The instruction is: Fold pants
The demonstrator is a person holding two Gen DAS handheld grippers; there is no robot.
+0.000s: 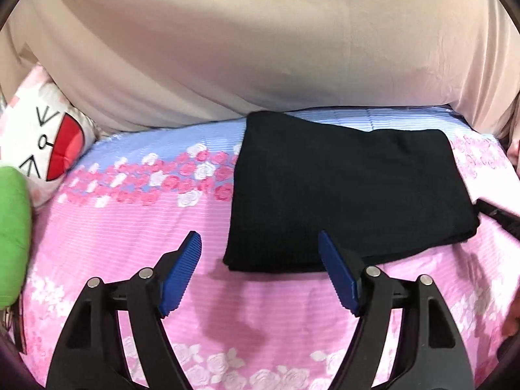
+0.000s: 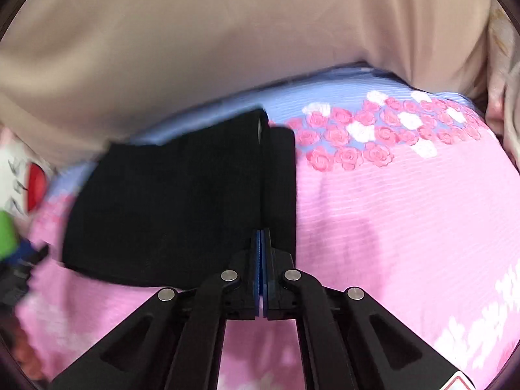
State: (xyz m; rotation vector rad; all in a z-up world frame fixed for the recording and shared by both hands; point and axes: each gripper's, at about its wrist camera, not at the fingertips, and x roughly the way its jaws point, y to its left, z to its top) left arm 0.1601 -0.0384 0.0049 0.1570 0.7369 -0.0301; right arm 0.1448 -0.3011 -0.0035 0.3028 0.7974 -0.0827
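Observation:
The black pants (image 1: 351,188) lie folded into a flat rectangle on the pink, rose-printed bed sheet (image 1: 260,318). My left gripper (image 1: 258,239) is open just short of the fold's near-left corner, with nothing between its blue pads (image 1: 182,276). In the right wrist view the pants (image 2: 169,201) lie left of centre, a narrower folded strip along their right side. My right gripper (image 2: 261,237) is shut over the near edge of that strip. Its blue pads are pressed together and no cloth shows between them.
A beige cloth (image 1: 260,48) hangs along the far side of the bed. A cartoon-face pillow (image 1: 48,136) and a green soft thing (image 1: 13,237) lie at the left. Bare pink sheet (image 2: 406,227) stretches to the right of the pants.

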